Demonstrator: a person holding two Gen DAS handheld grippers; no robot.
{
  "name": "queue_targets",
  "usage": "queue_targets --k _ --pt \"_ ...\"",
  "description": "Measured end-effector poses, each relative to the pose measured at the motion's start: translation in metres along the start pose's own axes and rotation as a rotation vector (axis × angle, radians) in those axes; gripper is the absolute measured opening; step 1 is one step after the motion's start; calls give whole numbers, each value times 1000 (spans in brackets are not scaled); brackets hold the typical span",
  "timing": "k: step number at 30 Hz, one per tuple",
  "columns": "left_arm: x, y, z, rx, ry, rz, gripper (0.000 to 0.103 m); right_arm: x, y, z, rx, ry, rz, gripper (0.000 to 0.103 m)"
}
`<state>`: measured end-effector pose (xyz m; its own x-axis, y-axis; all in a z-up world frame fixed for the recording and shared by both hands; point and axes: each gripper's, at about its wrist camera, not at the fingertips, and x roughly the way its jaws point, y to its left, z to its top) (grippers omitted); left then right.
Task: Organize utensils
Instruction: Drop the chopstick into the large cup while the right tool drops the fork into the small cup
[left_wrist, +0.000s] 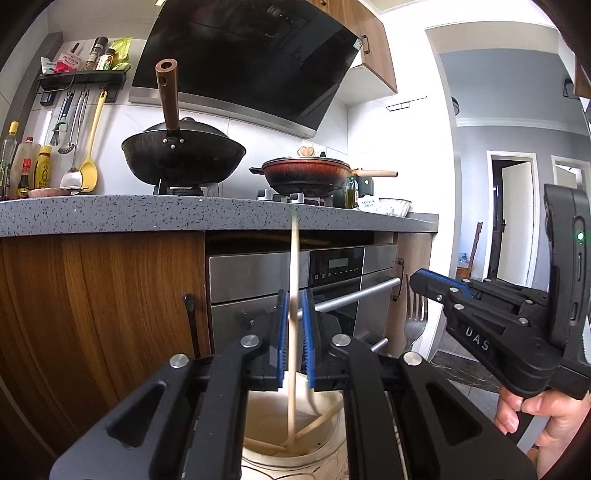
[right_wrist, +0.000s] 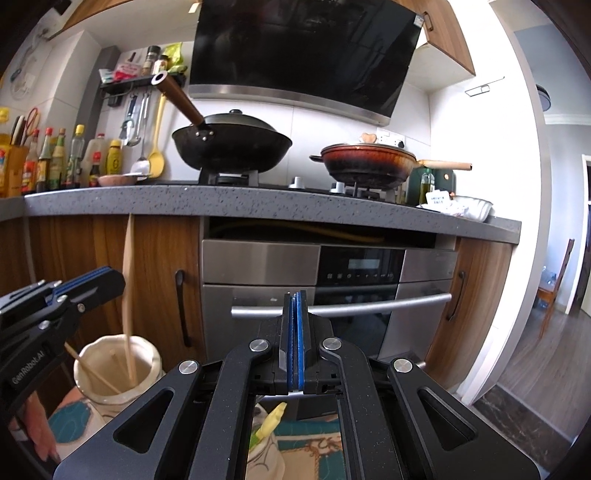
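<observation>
1. The left tool (left_wrist: 294, 338) was seen with its blue pads narrowly apart, a wooden chopstick (left_wrist: 293, 295) standing upright between them; whether the pads actually pressed on it could not be told.
2. The chopstick's lower end was seen inside a cream ceramic holder (right_wrist: 118, 369), directly below the left tool.
3. Other chopsticks (right_wrist: 94, 371) were seen leaning inside the holder.
4. The right tool (right_wrist: 294, 341) was seen with its pads pressed flat together and nothing between them, to the right of the holder.
5. A metal fork (left_wrist: 415, 325) was seen in the left view, just beyond the right tool's tip and right of the holder; what carried it could not be told.
6. A patterned cloth (right_wrist: 314, 439) and a yellow item (right_wrist: 273, 419) were seen below the right tool, right of the holder.
7. An oven (right_wrist: 325, 288) was seen behind the holder, under a grey bench (right_wrist: 147, 201) bearing a black wok (right_wrist: 232, 144) and a red pan (right_wrist: 365, 162).
</observation>
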<state>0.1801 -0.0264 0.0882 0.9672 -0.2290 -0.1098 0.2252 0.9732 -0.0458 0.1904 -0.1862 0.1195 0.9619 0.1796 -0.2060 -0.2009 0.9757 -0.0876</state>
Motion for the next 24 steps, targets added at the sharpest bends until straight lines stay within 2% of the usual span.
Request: queue_targets --k 3,6,10,12,16,18,20,21,24 --pt "-3 2 3 -1 -3 3 20 3 2 -2 -2 18 17 2" --pt "-5 2 6 3 -8 7 21 7 4 -5 -6 43 40 3" --pt "-8 2 11 3 -17 2 34 12 6 -9 -9 67 60 3" --pt "-10 1 13 11 -17 5 35 15 7 -10 -8 80 67 3" --pt "-14 0 14 19 -13 9 45 16 8 -12 -14 86 68 3" --pt "-19 0 15 20 -17 14 45 16 8 -12 -19 86 65 4" --pt "-22 0 17 21 -18 19 45 15 7 -12 -17 87 64 14" --pt "-24 1 18 22 -17 23 46 15 6 -12 -13 88 65 23" --pt "-33 3 22 23 -21 35 51 9 1 -12 12 75 78 36"
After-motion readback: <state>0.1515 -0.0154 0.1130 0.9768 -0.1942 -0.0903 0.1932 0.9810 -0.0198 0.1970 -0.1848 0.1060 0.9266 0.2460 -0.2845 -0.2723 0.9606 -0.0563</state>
